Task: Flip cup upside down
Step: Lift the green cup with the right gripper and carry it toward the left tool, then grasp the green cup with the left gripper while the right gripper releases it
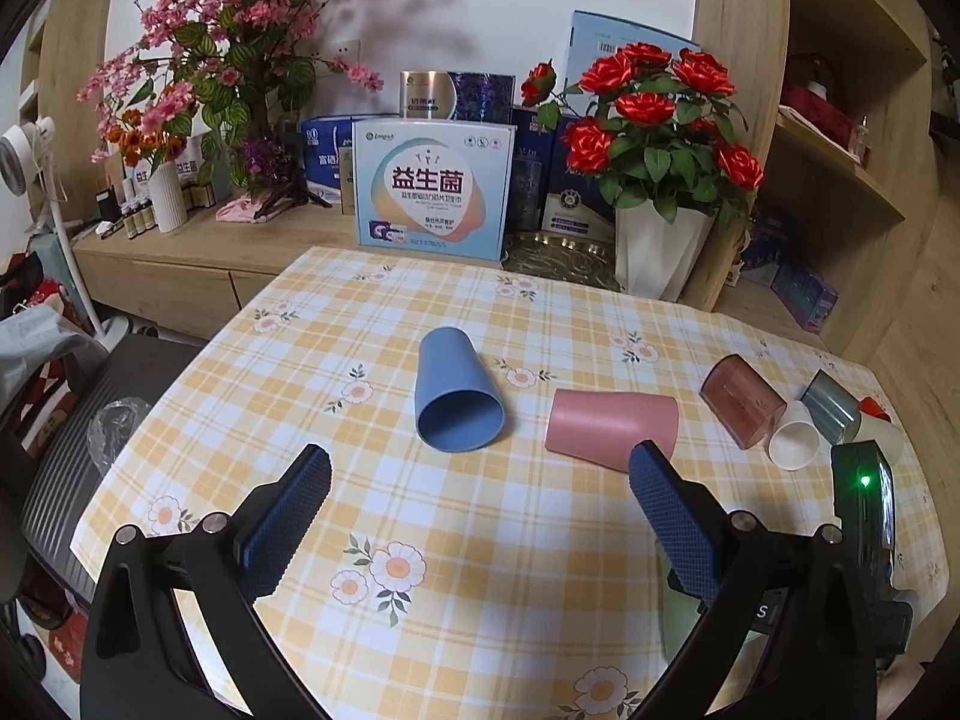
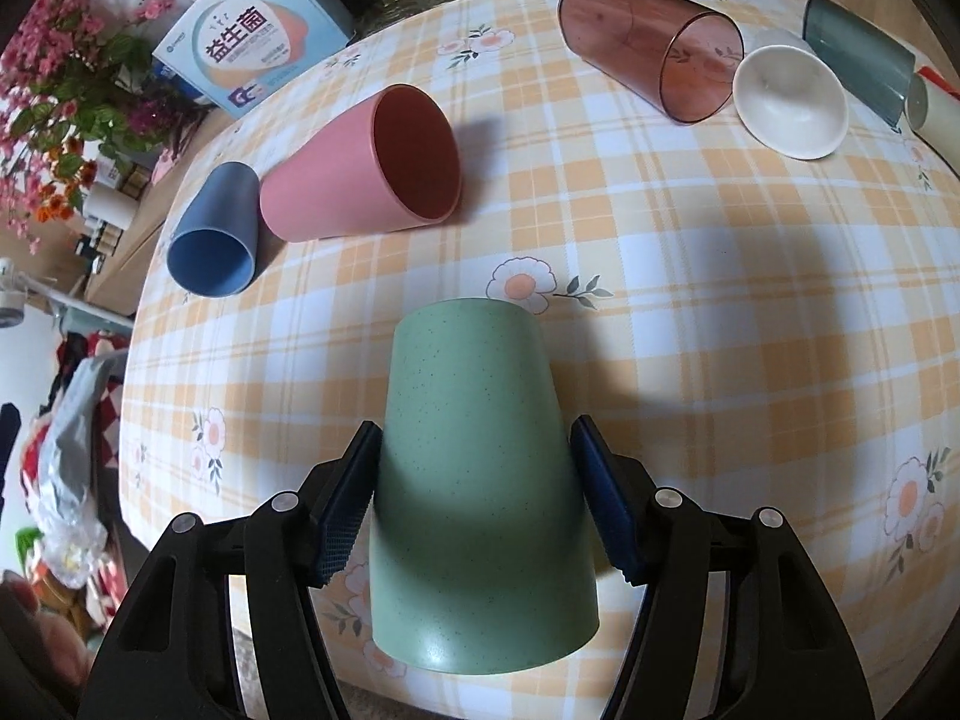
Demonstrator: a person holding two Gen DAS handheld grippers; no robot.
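Note:
A speckled green cup [image 2: 474, 480] stands between the fingers of my right gripper [image 2: 474, 498], wide rim nearest the camera and narrow base pointing away; the pads press its sides. My left gripper [image 1: 480, 510] is open and empty above the checked tablecloth [image 1: 480, 600], short of a blue cup [image 1: 456, 399] and a pink cup [image 1: 609, 426], both lying on their sides. The blue cup [image 2: 213, 234] and pink cup [image 2: 366, 168] also show in the right wrist view. The right gripper's body [image 1: 867, 540] shows at the right edge of the left wrist view.
A brown clear cup [image 2: 648, 42], a white bowl [image 2: 789, 99], a grey-green clear cup [image 2: 858, 60] and a cream cup [image 2: 936, 114] lie at the table's far right. Boxes [image 1: 435, 189] and a white vase of red roses [image 1: 654, 252] stand behind the table.

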